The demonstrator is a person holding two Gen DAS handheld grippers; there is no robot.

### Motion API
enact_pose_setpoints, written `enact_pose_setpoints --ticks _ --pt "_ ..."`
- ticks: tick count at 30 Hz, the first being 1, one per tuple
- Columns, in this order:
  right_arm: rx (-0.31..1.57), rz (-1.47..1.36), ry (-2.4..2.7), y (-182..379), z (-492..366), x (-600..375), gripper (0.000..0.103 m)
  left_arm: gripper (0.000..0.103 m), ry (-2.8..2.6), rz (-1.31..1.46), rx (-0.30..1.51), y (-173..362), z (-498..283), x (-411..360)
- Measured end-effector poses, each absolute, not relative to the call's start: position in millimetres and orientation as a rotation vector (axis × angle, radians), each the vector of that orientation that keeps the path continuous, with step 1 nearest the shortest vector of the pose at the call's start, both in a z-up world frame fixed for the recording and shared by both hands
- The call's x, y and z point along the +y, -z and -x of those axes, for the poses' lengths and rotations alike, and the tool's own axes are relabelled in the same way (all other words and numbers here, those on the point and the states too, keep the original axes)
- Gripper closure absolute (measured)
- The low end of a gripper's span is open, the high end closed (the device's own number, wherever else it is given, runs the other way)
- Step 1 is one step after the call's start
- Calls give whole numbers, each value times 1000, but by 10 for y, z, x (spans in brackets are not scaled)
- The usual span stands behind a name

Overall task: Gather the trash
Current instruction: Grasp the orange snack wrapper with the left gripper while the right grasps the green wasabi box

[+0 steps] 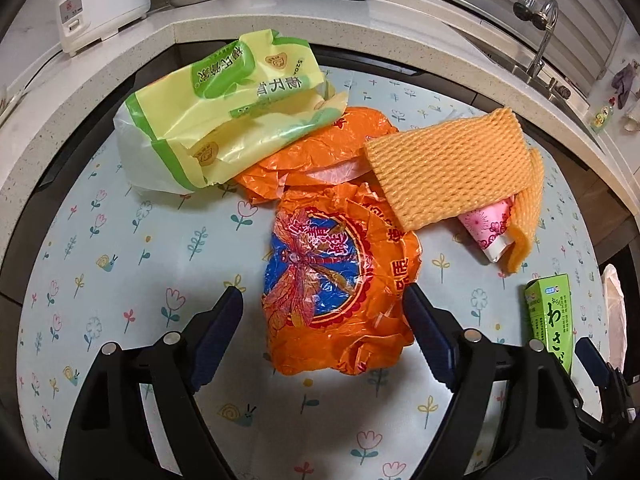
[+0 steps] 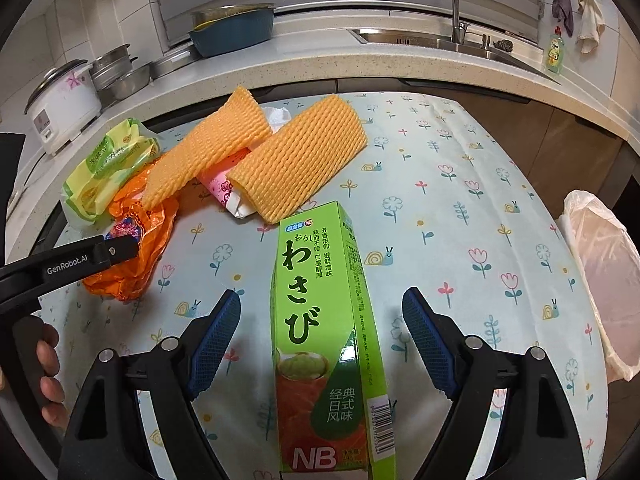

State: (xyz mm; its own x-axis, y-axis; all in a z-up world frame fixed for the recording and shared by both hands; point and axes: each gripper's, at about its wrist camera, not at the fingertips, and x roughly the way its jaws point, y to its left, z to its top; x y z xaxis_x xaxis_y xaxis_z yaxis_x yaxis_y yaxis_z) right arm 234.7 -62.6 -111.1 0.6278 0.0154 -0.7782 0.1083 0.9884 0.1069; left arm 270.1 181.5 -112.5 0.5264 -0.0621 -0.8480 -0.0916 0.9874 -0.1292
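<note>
My left gripper [image 1: 322,300] is open, its fingers on either side of a crumpled orange wrapper [image 1: 340,280] with a blue dragonfly print; it touches neither finger that I can see. My right gripper [image 2: 321,302] is open around a green wasabi box [image 2: 324,340] lying flat between its fingers. The box also shows in the left wrist view [image 1: 550,312]. Behind lie a yellow-green plastic bag [image 1: 224,112], orange foam nets [image 1: 448,164] and a pink wrapper [image 1: 488,228]. The orange wrapper [image 2: 132,248] and left gripper [image 2: 120,250] show in the right wrist view.
The trash lies on a floral tablecloth [image 2: 460,208]. A bin lined with a white bag [image 2: 600,280] stands off the table's right edge. Behind runs a counter with a rice cooker [image 2: 64,108], metal pots [image 2: 120,72], a blue basin [image 2: 232,28] and a sink with faucet [image 2: 452,4].
</note>
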Motion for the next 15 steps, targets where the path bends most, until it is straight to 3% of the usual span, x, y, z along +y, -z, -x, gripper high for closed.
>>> enact_pose_setpoints --ticks 4,7,9,11,12,15 --pt "912 -147 54 1203 -2398 -617 23 28 2 167 1026 1181 -2738 1790" --pt "917 -146 56 1246 -2397 -612 23 43 35 161 1030 1189 -2746 1733" --pt "914 -138 58 1242 -2385 -604 29 54 40 148 1023 1161 -2727 1693" --pt "914 -137 56 1234 -2376 -614 41 87 64 151 1037 1158 -2715 1658" --pt "915 -141 54 1229 -2370 -628 49 87 72 163 1042 1157 -2704 1652" --pt "912 -166 44 1197 -2332 -675 50 91 78 160 1028 1107 -2641 1597"
